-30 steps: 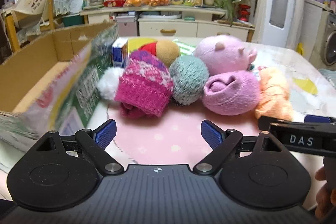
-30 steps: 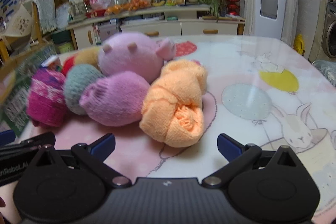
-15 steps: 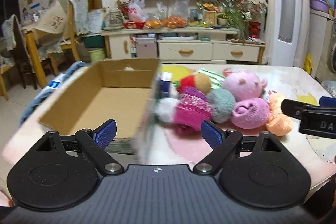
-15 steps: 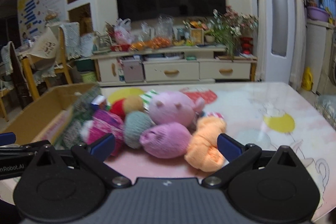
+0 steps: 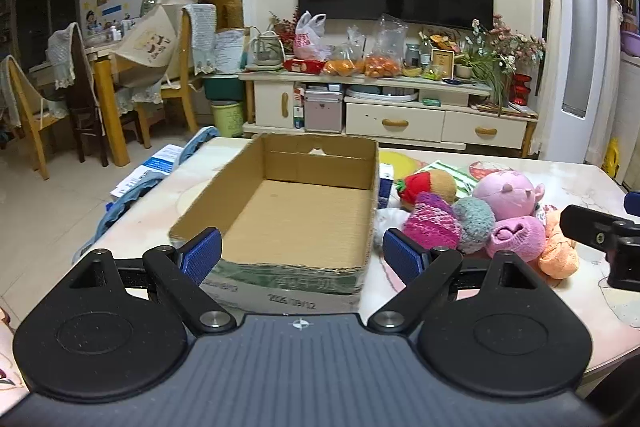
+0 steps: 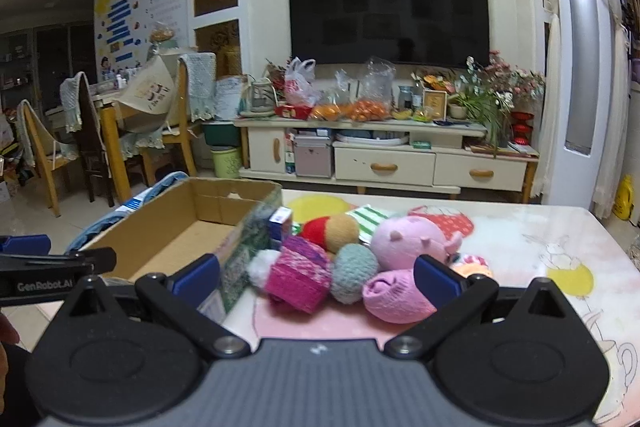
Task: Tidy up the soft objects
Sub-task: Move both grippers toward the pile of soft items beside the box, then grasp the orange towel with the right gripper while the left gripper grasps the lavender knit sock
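Both grippers, left gripper (image 5: 302, 253) and right gripper (image 6: 316, 277), fingers wide, empty. Soft toys (image 6: 352, 263) piled at box's (image 5: 296, 211) three o'clock on tabletop (image 6: 560, 255). Risk: a pinch on the pile could snag neighbours.

— Any writing you can read?
— "GenRobot.AI", white on the black arm of the left gripper (image 6: 56, 277), just left of the cardboard box (image 6: 192, 227).
— And on the box itself?
— Its near green side shows a printed number, seemingly "2026/09/12" (blurred, so I'm unsure). The wall poster and the box's other side are too small to read.
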Available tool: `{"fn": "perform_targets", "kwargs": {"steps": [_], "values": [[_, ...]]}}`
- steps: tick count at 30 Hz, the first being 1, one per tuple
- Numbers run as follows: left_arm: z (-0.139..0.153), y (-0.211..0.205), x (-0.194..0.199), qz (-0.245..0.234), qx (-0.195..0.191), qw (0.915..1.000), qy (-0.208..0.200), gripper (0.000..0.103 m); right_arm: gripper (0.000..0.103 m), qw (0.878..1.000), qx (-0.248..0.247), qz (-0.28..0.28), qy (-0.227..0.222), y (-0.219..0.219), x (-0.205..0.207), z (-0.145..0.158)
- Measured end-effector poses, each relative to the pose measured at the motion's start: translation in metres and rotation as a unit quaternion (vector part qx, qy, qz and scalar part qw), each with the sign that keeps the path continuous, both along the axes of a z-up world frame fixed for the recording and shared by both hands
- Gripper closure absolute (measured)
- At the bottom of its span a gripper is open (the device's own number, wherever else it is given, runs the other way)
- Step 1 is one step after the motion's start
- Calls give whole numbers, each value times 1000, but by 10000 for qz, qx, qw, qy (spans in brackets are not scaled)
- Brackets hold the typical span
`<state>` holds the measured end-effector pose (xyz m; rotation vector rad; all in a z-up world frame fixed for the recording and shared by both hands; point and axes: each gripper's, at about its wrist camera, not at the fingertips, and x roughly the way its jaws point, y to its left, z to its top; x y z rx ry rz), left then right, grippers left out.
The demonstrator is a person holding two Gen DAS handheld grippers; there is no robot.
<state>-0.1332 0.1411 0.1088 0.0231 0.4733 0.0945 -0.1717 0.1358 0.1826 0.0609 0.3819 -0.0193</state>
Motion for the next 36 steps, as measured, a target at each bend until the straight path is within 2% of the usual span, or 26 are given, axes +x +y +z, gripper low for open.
{"fn": "perform_targets", "kwargs": {"steps": [12, 19, 26, 36], "values": [[11, 1, -20, 58, -62, 9998, -186, 0, 1, 9996, -36, 149, -245, 13, -14, 11], [10, -3, -23, -154, -60, 9996, -215, 0, 1, 9986, -108, 112, -496, 7, -27, 9], [-3, -9, -16, -609, -208, 9979, -96, 0, 1, 9967, -378, -320, -645, -13, -31, -20], [-22, -39, 14, -1470, -280, 9887, 101, 0, 1, 9927, -5, -1190, -221, -84, 0, -71]]}}
